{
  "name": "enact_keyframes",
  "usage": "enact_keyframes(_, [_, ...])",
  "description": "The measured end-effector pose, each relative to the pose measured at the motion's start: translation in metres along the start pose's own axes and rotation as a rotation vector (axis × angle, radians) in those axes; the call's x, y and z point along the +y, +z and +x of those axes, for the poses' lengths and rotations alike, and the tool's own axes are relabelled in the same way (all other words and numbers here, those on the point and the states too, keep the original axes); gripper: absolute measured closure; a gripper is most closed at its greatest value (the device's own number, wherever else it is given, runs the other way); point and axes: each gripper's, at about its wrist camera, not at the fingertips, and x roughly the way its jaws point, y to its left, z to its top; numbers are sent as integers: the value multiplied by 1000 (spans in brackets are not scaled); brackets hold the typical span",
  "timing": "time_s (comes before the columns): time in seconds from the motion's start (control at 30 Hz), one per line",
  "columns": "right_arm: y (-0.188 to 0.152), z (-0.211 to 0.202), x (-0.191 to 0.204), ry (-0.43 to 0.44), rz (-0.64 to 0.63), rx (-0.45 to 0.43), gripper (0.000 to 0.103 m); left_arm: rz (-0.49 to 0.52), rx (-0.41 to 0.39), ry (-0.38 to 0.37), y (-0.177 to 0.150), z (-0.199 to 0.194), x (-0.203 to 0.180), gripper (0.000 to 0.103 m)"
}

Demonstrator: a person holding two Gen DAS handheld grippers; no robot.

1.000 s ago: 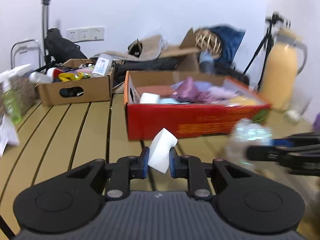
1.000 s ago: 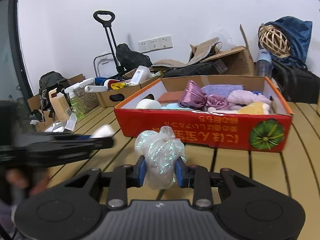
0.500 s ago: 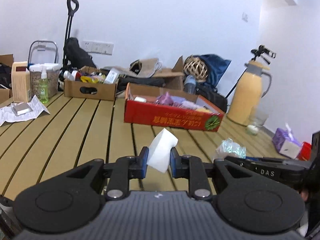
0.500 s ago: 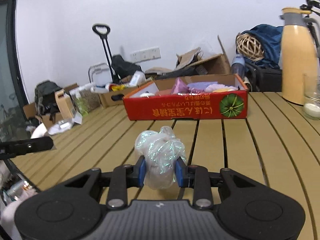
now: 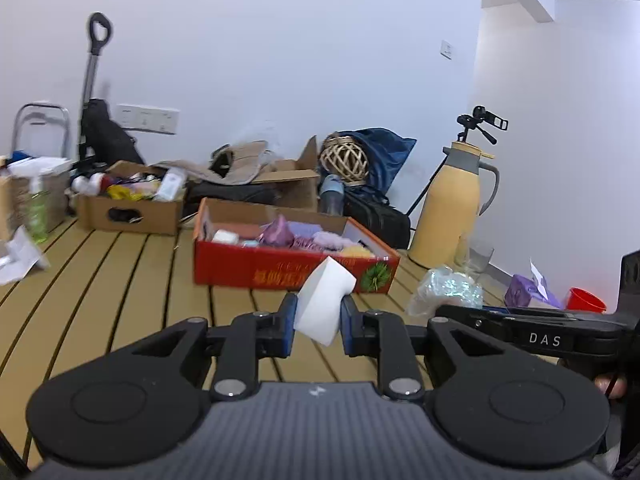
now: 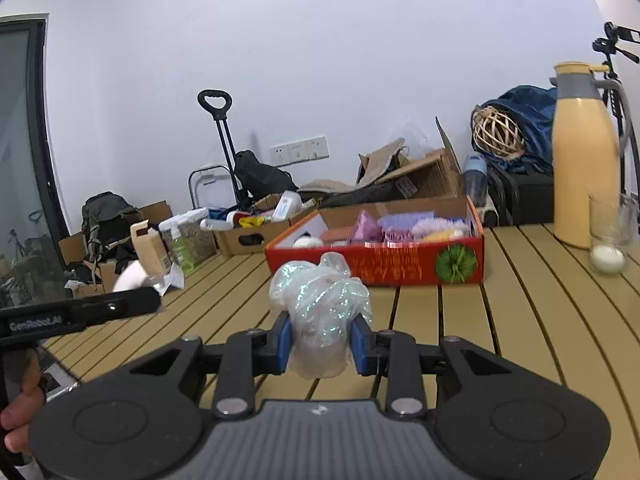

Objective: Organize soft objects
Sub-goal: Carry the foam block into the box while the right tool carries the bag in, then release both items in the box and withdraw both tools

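White sponge block (image 5: 325,305) pinched between blue pads of left gripper (image 5: 317,319), tilted, clear of slatted wooden surface (image 5: 120,280). Right gripper (image 6: 320,342) clamped on crumpled iridescent plastic wad (image 6: 320,304), squeezed at its lower half so bulk puffs above pads. Red cardboard box (image 6: 400,268) ahead of both grippers, well apart, already holds soft items. Judgement: both loads carried high, likely for drop into box.

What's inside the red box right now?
The red box holds soft items: a white roll, a purple satin pouch, lilac cloth, pink fluff and something yellow. Its front wall hides anything beneath them.
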Motion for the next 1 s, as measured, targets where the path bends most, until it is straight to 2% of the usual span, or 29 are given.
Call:
enact_keyframes(0.17, [50, 63, -26, 10, 8, 19, 74, 22, 20, -53, 48, 77, 15, 81])
enact_keyframes(0.27, [83, 118, -41, 3, 15, 59, 74, -21, 78, -39, 83, 146, 42, 81])
enact_keyframes(0.4, [112, 205, -53, -10, -5, 151, 73, -74, 176, 32, 108, 237, 83, 79])
enact_keyframes(0.47, [115, 248, -62, 10, 57, 237, 73, -90, 227, 63, 109, 275, 101, 77])
enact_keyframes(0.5, [114, 269, -66, -3, 74, 278, 73, -93, 254, 86, 107, 293, 108, 77])
enact_keyframes(0.57, [105, 300, -68, -74, 22, 322, 73, -59, 317, 138, 101, 321, 117, 72])
enact_keyframes(0.6, [100, 312, -66, -114, -41, 339, 72, -13, 354, 161, 97, 331, 118, 71])
enact_keyframes(0.63, [95, 319, -65, -139, -93, 353, 72, 28, 370, 171, 94, 336, 118, 64])
enact_keyframes(0.67, [91, 324, -65, -138, -130, 376, 71, 73, 365, 169, 91, 337, 118, 54])
enact_keyframes(0.7, [88, 327, -67, -125, -137, 388, 71, 90, 364, 174, 90, 339, 120, 51])
enact_keyframes(0.8, [93, 333, -76, -80, -76, 433, 70, 58, 361, 146, 91, 342, 126, 46])
enact_keyframes(0.83, [95, 333, -79, -65, -57, 442, 68, 51, 360, 146, 91, 340, 124, 41])
enact_keyframes(0.87, [96, 332, -81, -50, -35, 441, 63, 41, 354, 148, 91, 336, 123, 33])
enact_keyframes(0.9, [98, 328, -82, -30, -9, 440, 58, 29, 345, 153, 92, 328, 120, 30])
enact_keyframes(1.0, [105, 313, -86, 3, 44, 426, 46, 23, 315, 134, 100, 301, 110, 28])
